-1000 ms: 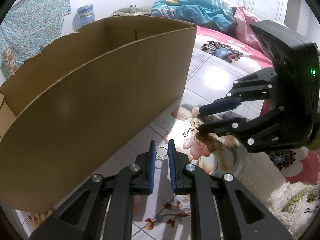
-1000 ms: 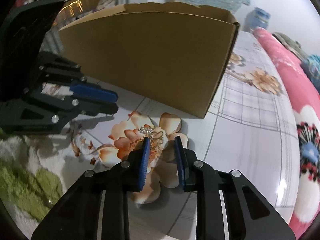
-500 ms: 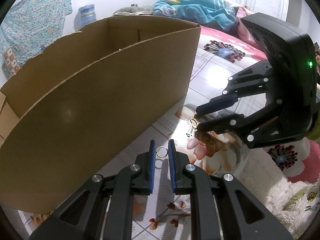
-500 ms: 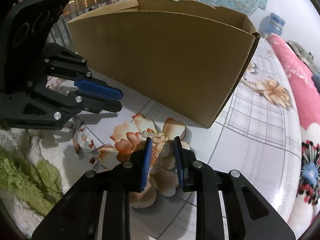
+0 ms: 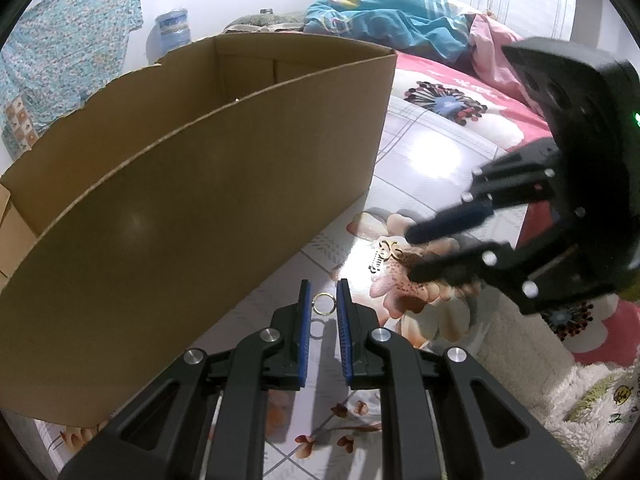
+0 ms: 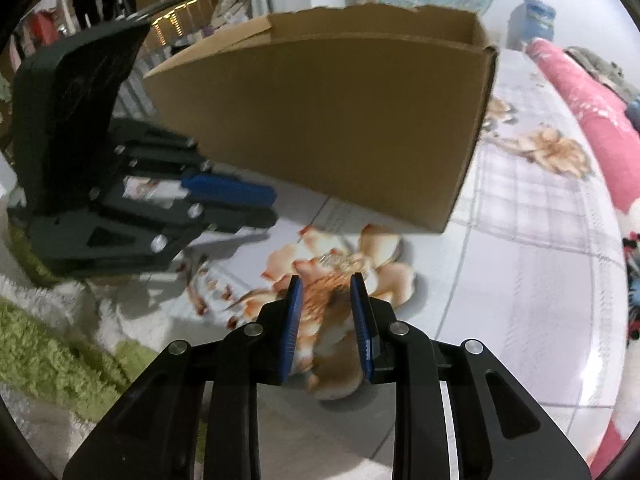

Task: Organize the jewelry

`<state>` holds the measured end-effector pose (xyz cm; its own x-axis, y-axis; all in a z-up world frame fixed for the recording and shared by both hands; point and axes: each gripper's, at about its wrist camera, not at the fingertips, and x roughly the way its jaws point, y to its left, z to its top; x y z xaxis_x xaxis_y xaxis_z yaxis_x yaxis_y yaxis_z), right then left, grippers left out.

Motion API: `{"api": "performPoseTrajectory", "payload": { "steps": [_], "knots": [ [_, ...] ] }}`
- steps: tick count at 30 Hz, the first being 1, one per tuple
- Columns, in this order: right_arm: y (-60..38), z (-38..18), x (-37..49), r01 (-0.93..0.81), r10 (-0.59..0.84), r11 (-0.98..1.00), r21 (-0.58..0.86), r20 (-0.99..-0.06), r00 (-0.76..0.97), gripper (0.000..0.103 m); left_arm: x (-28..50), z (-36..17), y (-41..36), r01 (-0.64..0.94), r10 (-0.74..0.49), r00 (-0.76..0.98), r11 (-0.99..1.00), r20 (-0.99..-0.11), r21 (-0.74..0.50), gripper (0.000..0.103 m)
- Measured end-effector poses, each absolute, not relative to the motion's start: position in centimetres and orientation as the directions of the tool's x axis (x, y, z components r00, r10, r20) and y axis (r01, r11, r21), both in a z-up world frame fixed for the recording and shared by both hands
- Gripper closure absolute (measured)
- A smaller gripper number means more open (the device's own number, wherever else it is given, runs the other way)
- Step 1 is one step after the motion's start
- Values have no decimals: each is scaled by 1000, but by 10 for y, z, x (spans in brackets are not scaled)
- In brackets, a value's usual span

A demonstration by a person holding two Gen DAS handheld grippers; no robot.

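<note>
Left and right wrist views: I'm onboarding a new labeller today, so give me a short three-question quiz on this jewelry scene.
1. True or false: the gold ring sits between the fingertips of the left gripper.
2. Multiple choice: the gold brooch lies on A) the floral tile floor, B) inside the cardboard box, C) the shaggy rug.
3. Fill in: the right gripper has its jaws ____, with the brooch just ahead of its tips.

Key: 1 true; 2 A; 3 open.
</note>
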<state>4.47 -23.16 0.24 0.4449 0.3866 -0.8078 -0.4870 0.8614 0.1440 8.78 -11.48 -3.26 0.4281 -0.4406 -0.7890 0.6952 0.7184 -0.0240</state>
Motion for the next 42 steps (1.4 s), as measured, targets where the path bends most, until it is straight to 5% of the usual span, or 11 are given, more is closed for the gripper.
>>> {"api": "performPoseTrajectory", "payload": {
  "steps": [18, 31, 42],
  "knots": [
    [-219, 2, 33, -470, 397, 863, 184, -822, 408, 77, 90, -34, -113, 694, -450, 413, 718, -792, -47, 91],
    [-195, -2, 36, -504, 299, 864, 14, -818, 491, 77, 90, -32, -109, 687, -444, 420, 725, -791, -42, 91],
    [-206, 9, 44, -487, 330, 870, 72, -820, 469, 95, 91, -34, -110, 686, -443, 420, 726, -792, -43, 91]
  ]
}}
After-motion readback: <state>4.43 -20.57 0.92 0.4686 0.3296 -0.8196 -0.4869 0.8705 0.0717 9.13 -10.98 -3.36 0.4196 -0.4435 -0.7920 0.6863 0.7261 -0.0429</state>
